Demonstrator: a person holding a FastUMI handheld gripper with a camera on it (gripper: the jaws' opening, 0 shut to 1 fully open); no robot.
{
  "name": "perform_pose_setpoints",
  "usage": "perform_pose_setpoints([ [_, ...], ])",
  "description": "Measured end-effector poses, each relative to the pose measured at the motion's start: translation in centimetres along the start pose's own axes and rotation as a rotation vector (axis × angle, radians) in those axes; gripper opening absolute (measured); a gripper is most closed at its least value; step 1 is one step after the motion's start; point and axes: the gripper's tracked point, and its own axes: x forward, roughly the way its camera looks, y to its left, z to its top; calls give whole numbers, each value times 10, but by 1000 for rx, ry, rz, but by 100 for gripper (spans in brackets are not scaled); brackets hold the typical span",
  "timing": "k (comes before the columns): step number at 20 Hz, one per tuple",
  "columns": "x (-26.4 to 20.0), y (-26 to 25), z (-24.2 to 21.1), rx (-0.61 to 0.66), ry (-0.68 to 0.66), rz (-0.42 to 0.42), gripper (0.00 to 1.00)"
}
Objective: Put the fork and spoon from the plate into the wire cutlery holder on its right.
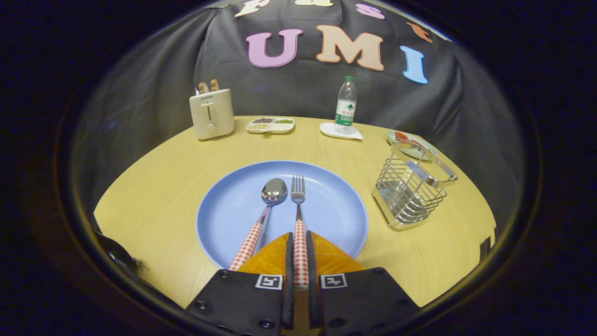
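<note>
Gripper view: tongs (pixel 300 261) clamping fork (pixel 298 219) over yellow table (pixel 154 186).

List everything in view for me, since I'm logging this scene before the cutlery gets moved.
Plate: one, light blue, on the table just ahead of the fingers.
Fork: one, steel with a red-checked handle, on the plate, handle between the fingers.
Spoon: one, same style, beside the fork.
Wire cutlery holder: one, silver, right of the plate.
Toaster: one, cream, far side.
Divided dish: one, white, beside the toaster.
Water bottle: one, clear, green cap, on a white tray.
Small plate: one, behind the holder.
Table: one, yellow wood.
Gripper: one, fingers shut on the fork's handle.
</note>
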Motion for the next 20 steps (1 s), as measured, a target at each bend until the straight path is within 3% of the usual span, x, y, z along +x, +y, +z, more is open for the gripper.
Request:
perform_pose_setpoints([
  [10,-30,-22,44,0,-20,1,15],
  [11,-27,-22,41,-2,-3,10,7],
  [20,-31,-8,65,-80,-21,57,7],
])
